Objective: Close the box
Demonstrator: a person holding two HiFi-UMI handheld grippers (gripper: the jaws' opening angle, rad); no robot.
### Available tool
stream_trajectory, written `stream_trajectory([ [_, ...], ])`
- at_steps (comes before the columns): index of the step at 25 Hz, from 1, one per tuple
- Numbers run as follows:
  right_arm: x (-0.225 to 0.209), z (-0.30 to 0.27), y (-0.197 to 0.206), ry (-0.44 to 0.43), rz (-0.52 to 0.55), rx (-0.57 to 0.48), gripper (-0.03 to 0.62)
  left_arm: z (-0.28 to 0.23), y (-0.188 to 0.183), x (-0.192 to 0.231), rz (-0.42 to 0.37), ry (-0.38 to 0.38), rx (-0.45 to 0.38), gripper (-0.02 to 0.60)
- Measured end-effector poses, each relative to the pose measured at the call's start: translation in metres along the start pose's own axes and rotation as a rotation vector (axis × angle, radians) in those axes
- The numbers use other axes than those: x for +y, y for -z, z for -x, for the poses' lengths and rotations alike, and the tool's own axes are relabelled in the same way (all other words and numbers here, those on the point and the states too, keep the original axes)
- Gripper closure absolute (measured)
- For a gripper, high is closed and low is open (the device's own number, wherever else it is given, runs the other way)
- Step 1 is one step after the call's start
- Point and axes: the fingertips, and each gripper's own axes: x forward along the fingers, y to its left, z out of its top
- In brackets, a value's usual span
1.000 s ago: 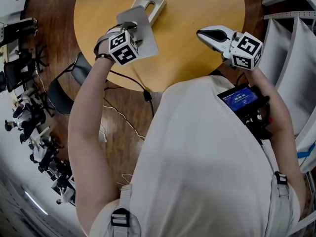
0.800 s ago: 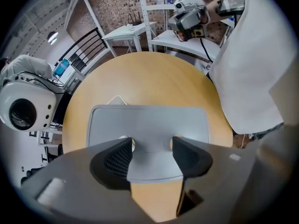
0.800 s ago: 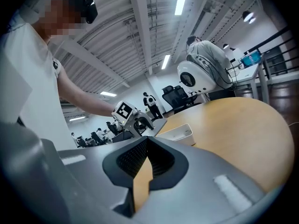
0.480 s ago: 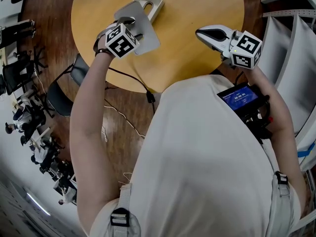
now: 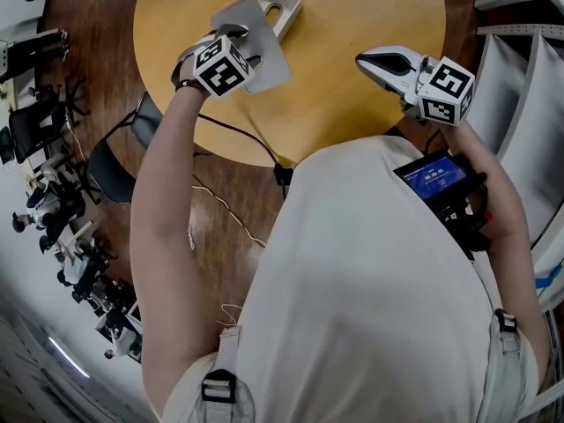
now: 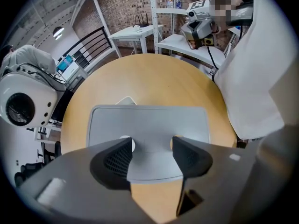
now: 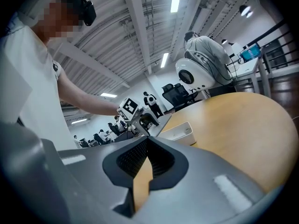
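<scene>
L gripper (image 6: pixel 150 155): jaws set wide, clamped on the tab of the lid (image 6: pixel 148 124) | lid: held tilted over the near end of the box (image 5: pixel 280 5) on the table (image 5: pixel 352 25) | R gripper (image 7: pixel 147 158): jaws pressed together, nothing held, kept above the table | hidden: box largely covered by the lid in the left gripper view

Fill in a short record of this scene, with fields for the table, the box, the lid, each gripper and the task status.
table: round, wooden
box: pale, open, on the table's far part
lid: grey, flat, held up at the box's near end, not seated
left gripper: closed on the lid's tab
right gripper: shut, empty, over the table's right part
task status: box not yet closed
</scene>
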Motion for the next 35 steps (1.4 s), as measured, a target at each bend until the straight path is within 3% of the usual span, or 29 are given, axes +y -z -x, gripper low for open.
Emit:
stream_trajectory([
  [6, -0.005, 0.005, 0.007, 0.018, -0.02, 0.001, 0.594, -0.01, 0.007, 0.015, -0.165, 0.048, 0.042, 0.31],
  [15, -0.015, 0.02, 0.018, 0.078, -0.071, -0.01, 0.594, -0.019, 0.017, 0.049, -0.592, 0.102, 0.201, 0.31],
  [20, -0.019, 0.02, 0.011, 0.103, -0.082, -0.024, 0.594, -0.021, 0.008, 0.054, -0.782, 0.149, 0.227, 0.31],
  [24, -0.019, 0.029, 0.023, 0.119, -0.096, -0.029, 0.594, -0.034, -0.005, 0.04, -0.835, 0.213, 0.192, 0.31],
  [29, -0.021, 0.029, 0.027, 0.128, -0.106, -0.02, 0.594, -0.046, -0.009, 0.037, -0.894, 0.238, 0.158, 0.311],
  [35, -0.022, 0.028, 0.023, 0.13, -0.107, 0.0, 0.594, -0.051, -0.013, 0.036, -0.9, 0.264, 0.131, 0.31],
])
